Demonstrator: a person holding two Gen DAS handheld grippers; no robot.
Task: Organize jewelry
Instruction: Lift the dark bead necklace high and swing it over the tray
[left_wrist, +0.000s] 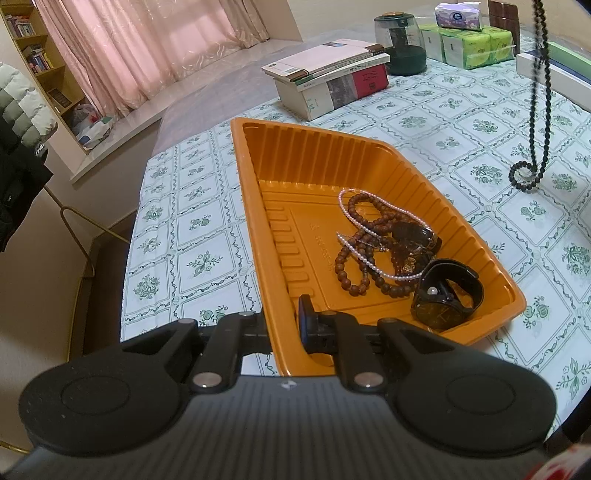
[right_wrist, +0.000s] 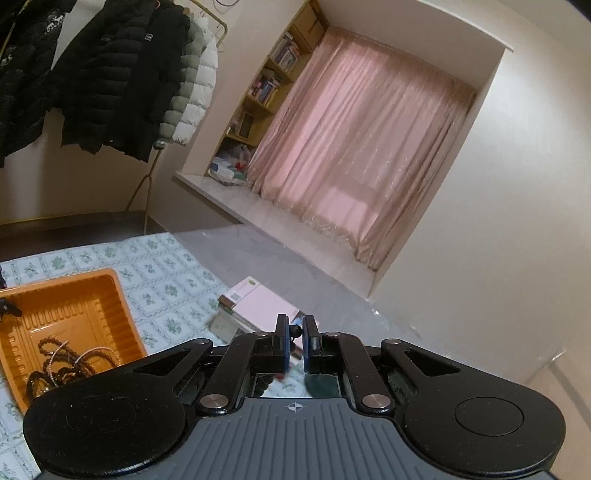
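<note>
On the left, the left gripper (left_wrist: 282, 328) clamps the near wall of the orange tray (left_wrist: 255, 229), one finger (left_wrist: 305, 325) inside it and the other outside. The tray sits on the bench (left_wrist: 192, 221), which is covered by a floral cloth. Inside the tray, toward its right end, brown beads (left_wrist: 364, 254) lie tangled with a pearl strand (left_wrist: 354, 221), and a black watch (left_wrist: 445, 295) rests beside them in the near right corner. Behind the tray stands a stack of books (left_wrist: 328, 79), with a dark jar (left_wrist: 399, 44) and tissue packs (left_wrist: 469, 44) further right. At the far right a black bead string (left_wrist: 541, 110) hangs down, its lower loop just above the cloth, well apart from the tray. The right gripper (right_wrist: 294, 341) is raised above the bench, its fingers nearly closed on a bead of that string.
</note>
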